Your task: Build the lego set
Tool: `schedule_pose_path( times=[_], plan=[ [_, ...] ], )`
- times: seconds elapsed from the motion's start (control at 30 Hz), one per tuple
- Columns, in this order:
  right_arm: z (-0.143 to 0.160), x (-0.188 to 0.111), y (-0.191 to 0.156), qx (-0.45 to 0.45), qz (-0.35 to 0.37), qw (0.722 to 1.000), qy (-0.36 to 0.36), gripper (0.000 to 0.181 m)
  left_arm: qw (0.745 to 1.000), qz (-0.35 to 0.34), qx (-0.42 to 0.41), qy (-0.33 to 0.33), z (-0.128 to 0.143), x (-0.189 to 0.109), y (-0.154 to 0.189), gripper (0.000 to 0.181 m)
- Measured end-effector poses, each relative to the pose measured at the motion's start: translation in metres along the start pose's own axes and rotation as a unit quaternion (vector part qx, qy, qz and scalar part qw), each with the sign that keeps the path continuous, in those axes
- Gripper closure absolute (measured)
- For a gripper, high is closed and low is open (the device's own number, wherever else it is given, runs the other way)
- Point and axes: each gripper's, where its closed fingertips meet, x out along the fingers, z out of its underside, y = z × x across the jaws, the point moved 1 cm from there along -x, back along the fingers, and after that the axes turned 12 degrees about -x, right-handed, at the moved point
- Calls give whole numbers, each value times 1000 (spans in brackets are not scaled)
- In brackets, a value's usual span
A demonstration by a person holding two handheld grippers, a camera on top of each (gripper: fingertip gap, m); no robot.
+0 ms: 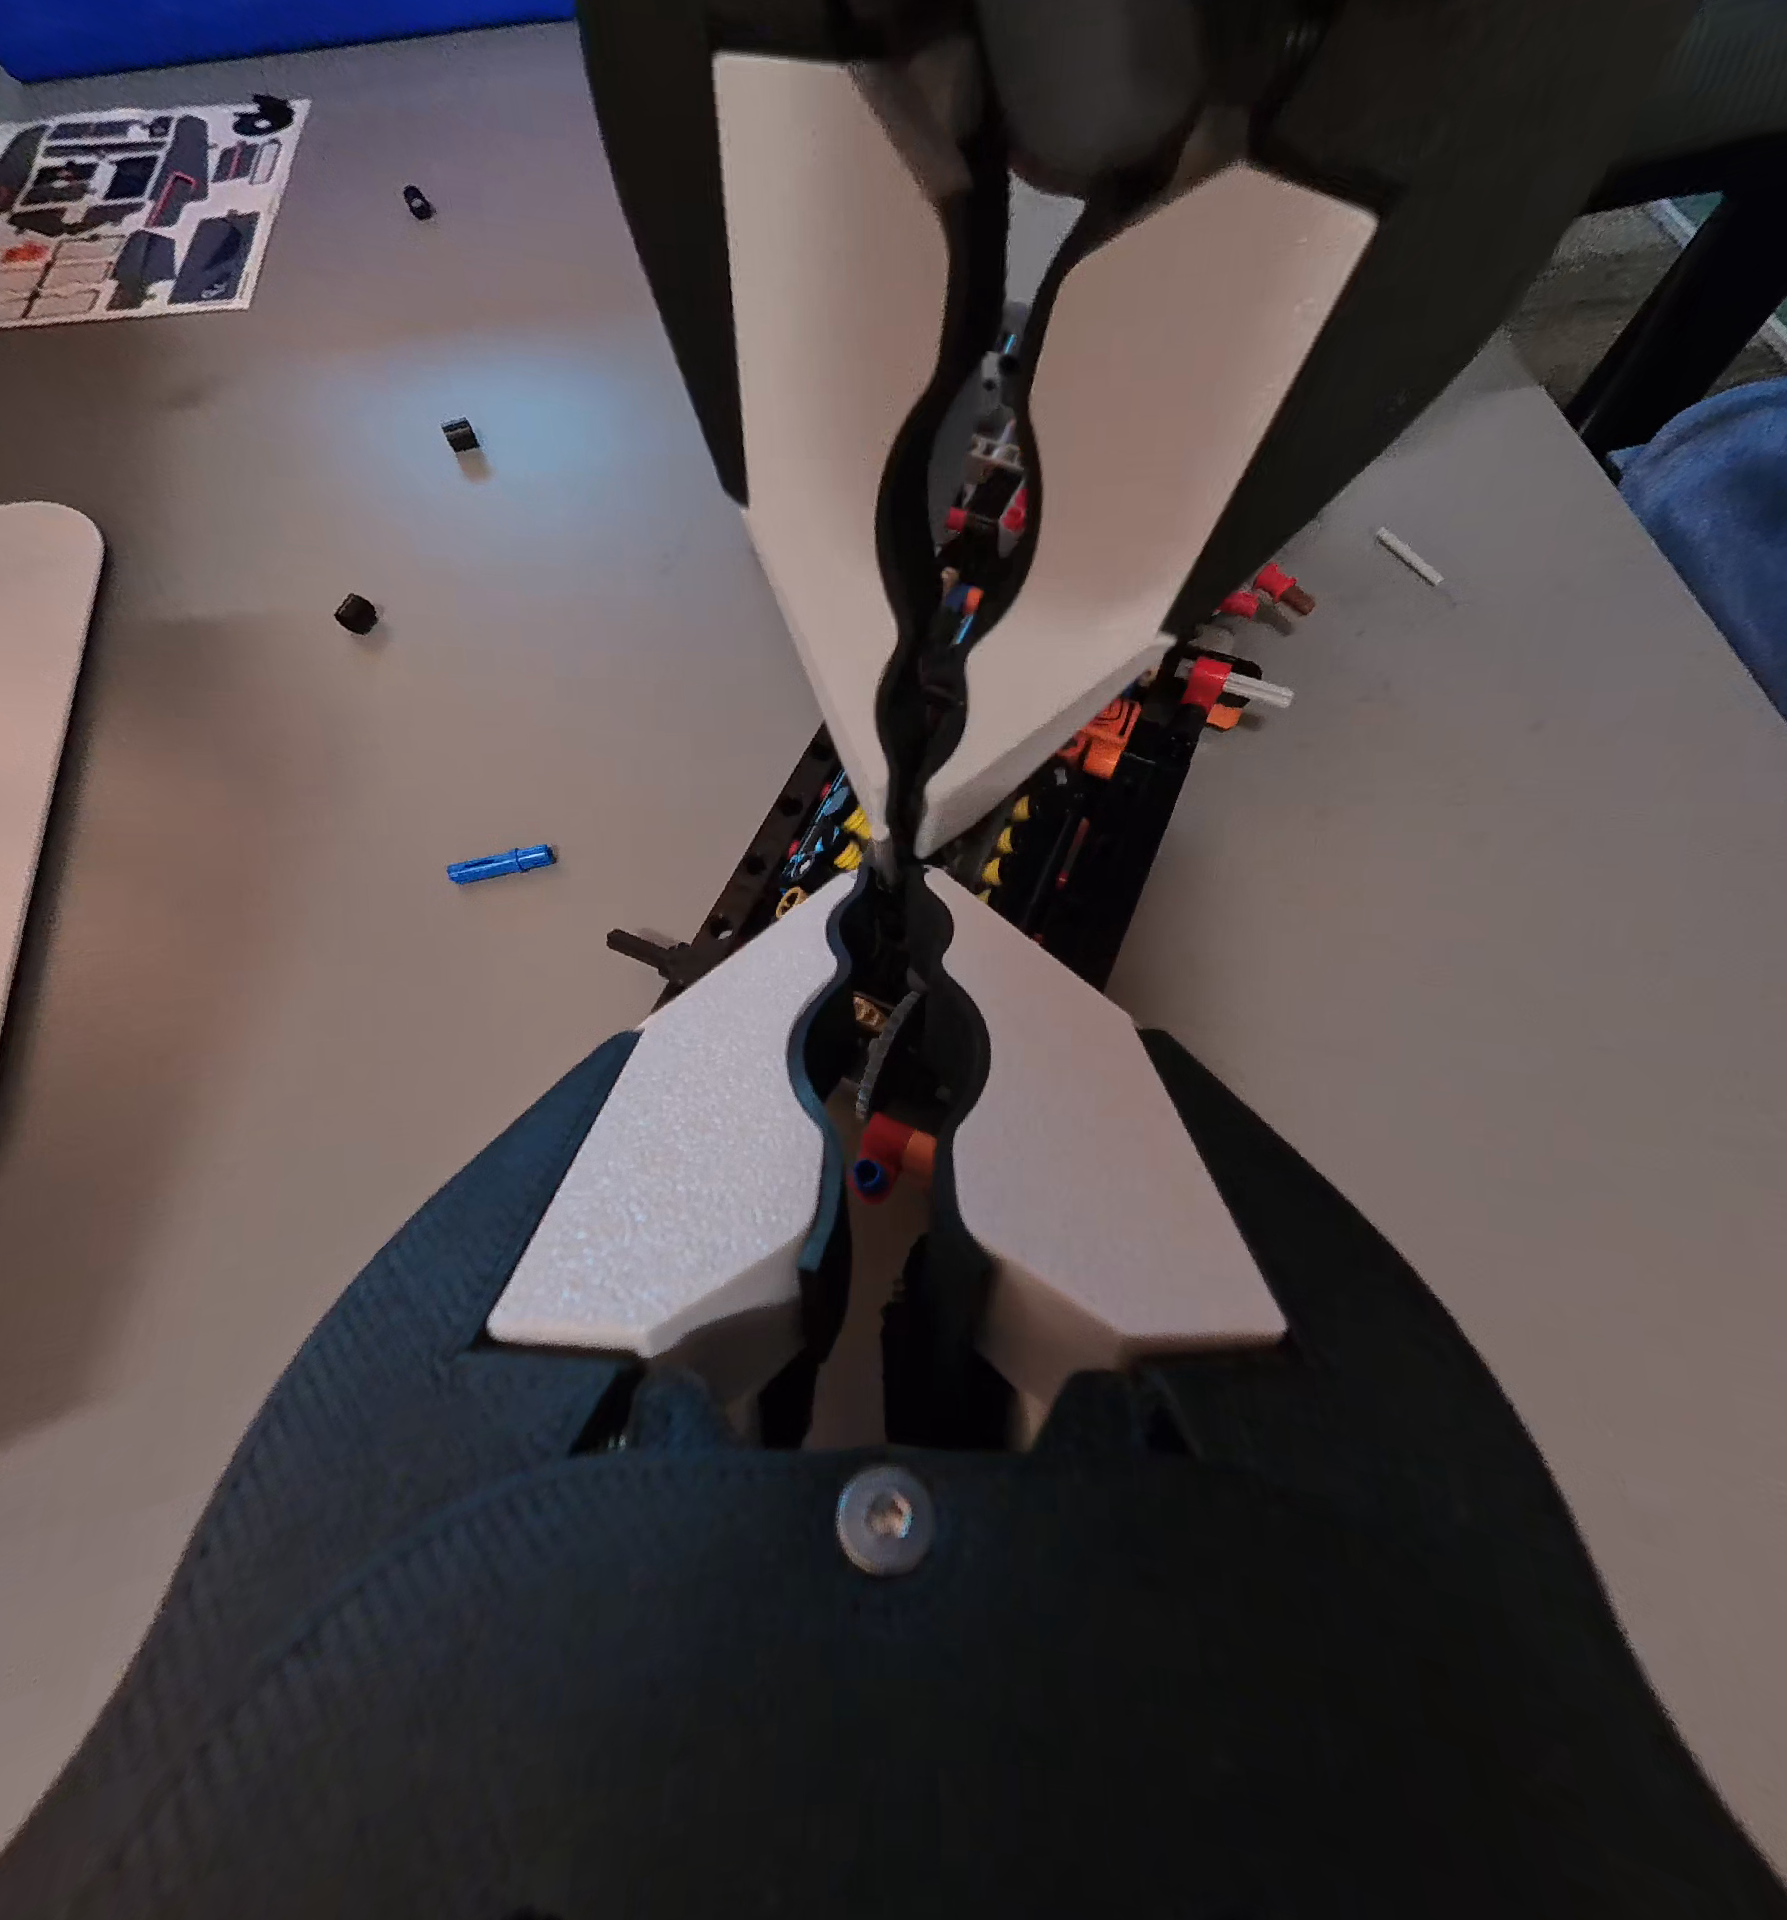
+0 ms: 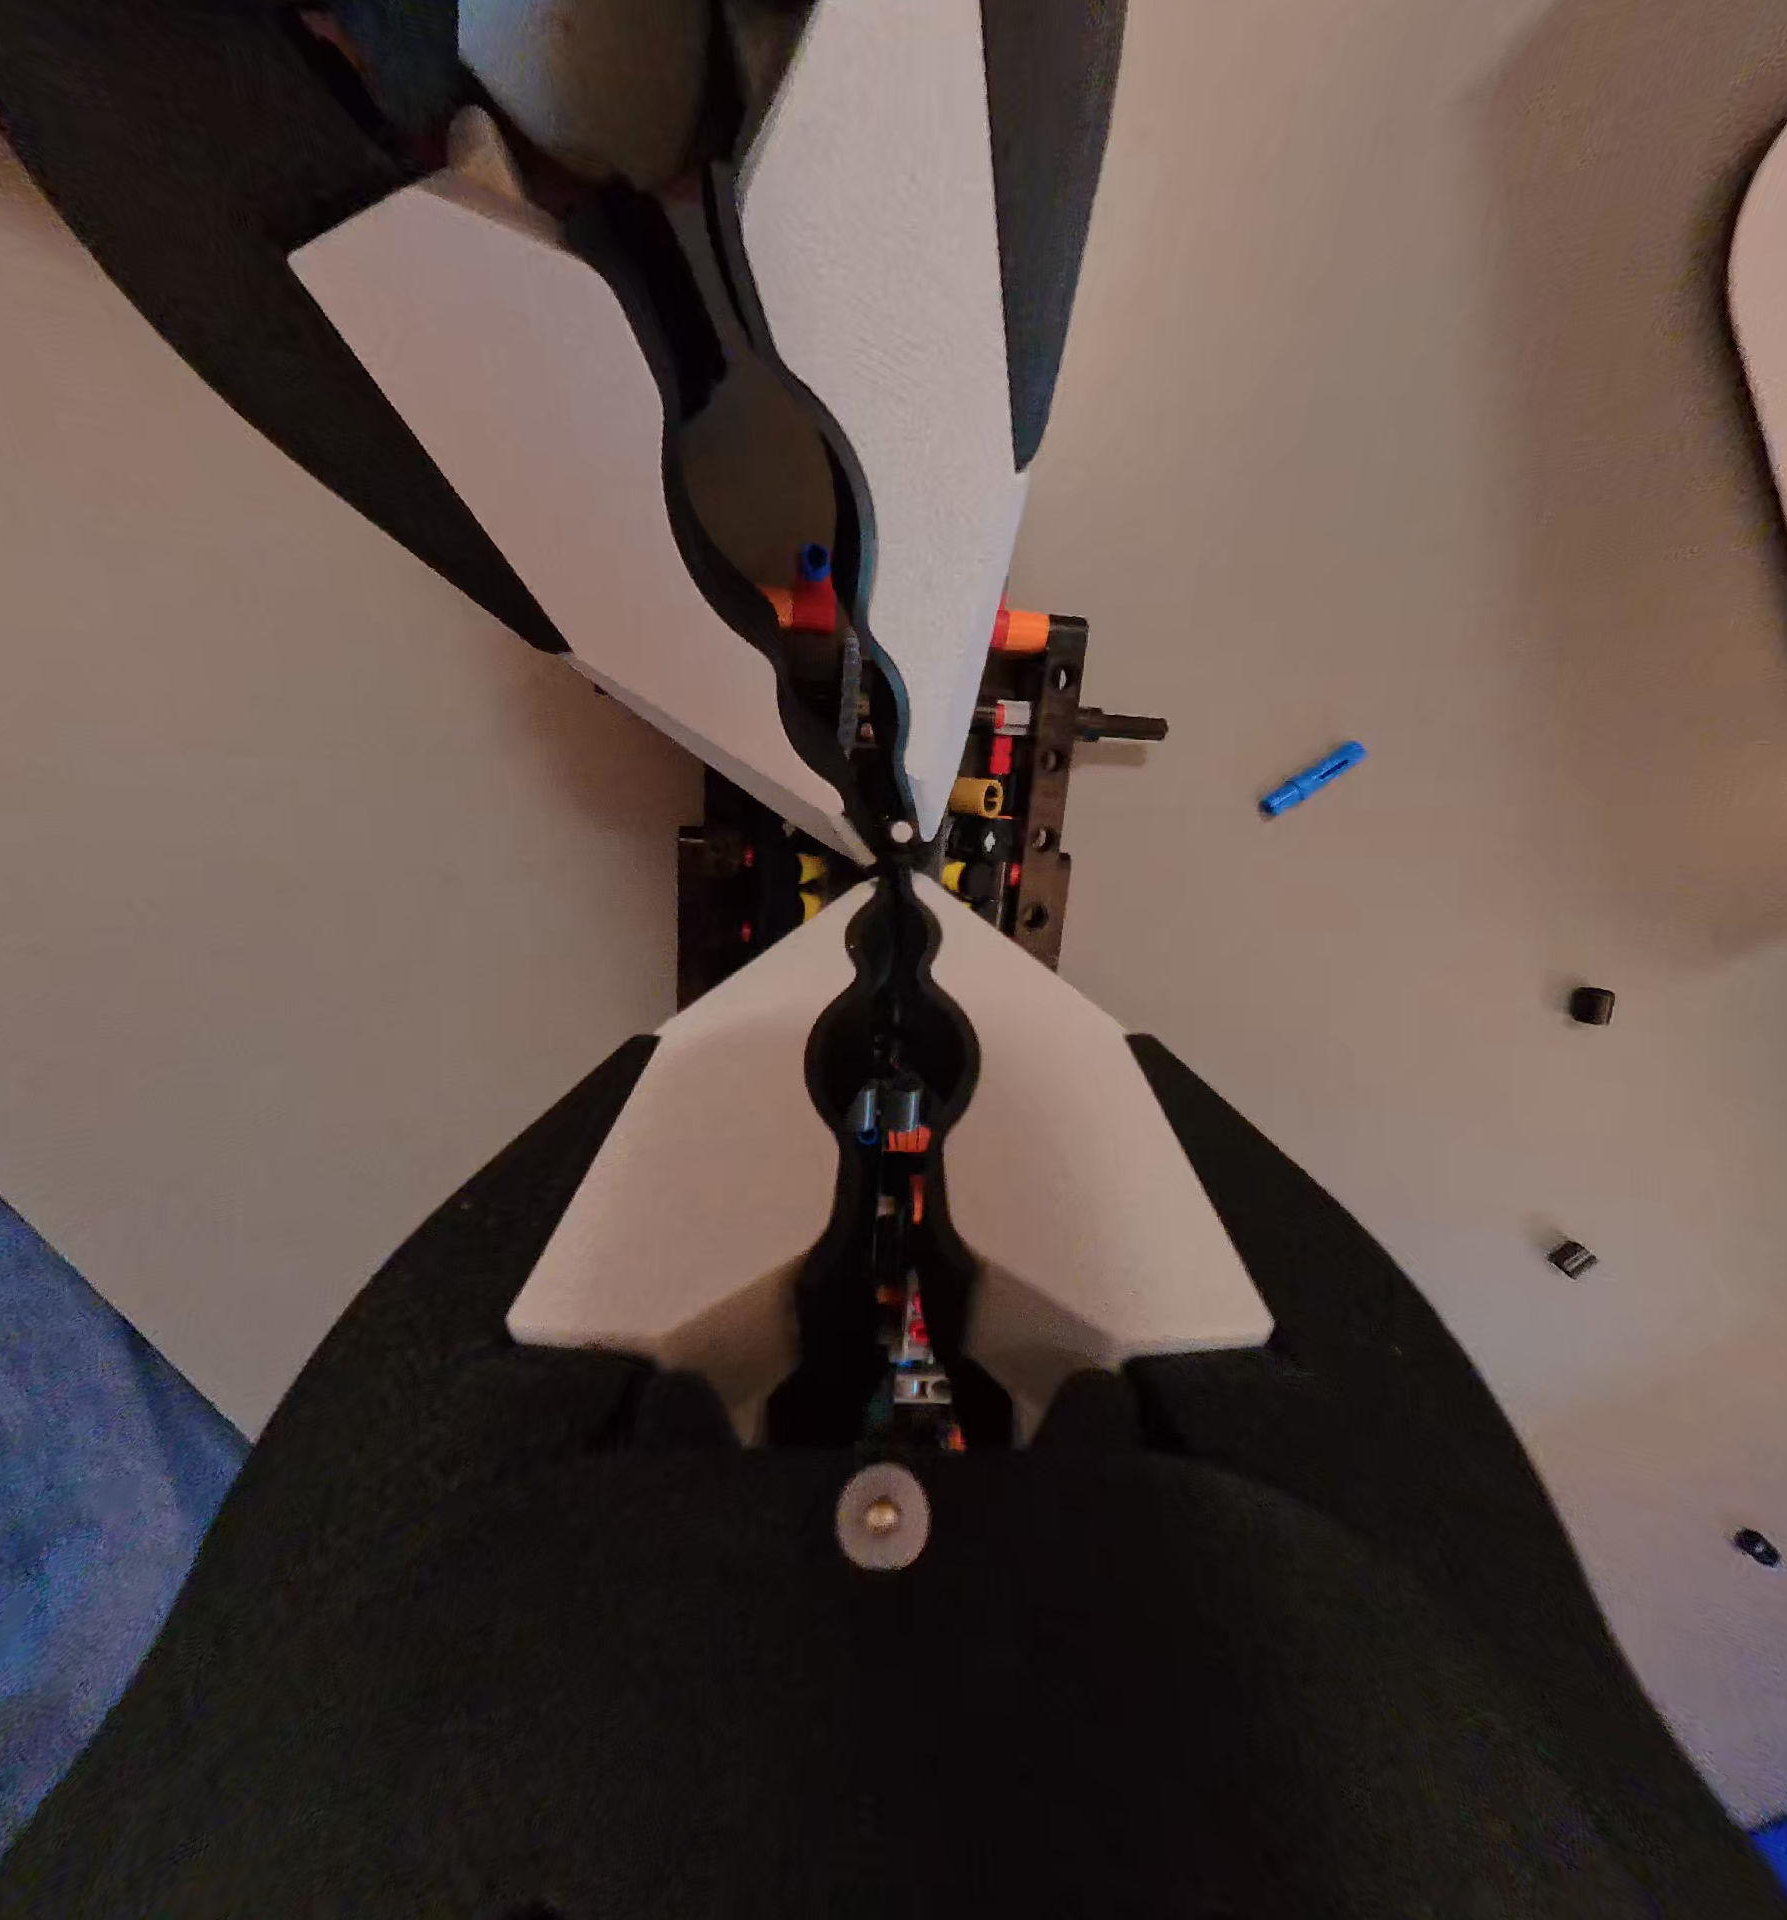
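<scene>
Left gripper [image 1: 894,883]: fingers drawn together, tips meeting the right gripper [image 1: 899,831] tip to tip directly above the lego model [image 1: 1065,831]. A small white pin [image 2: 901,830] sits at the left tips, seemingly pinched there; whether the right gripper's near-closed fingers also bear on it cannot be told. The model lies on the table [image 1: 1491,1039] just below both — long axis along the fingers' line. Loose blue pin [image 1: 501,863] lies well apart.
</scene>
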Motion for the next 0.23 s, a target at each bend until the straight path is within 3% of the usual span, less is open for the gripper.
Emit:
schedule_pose_path(
  times=[0.23],
  plan=[
    [0, 1, 0, 13, -8, 1000, 8, 181, 1000, 3, -5, -1, 1, 0, 0, 178]
  ],
)
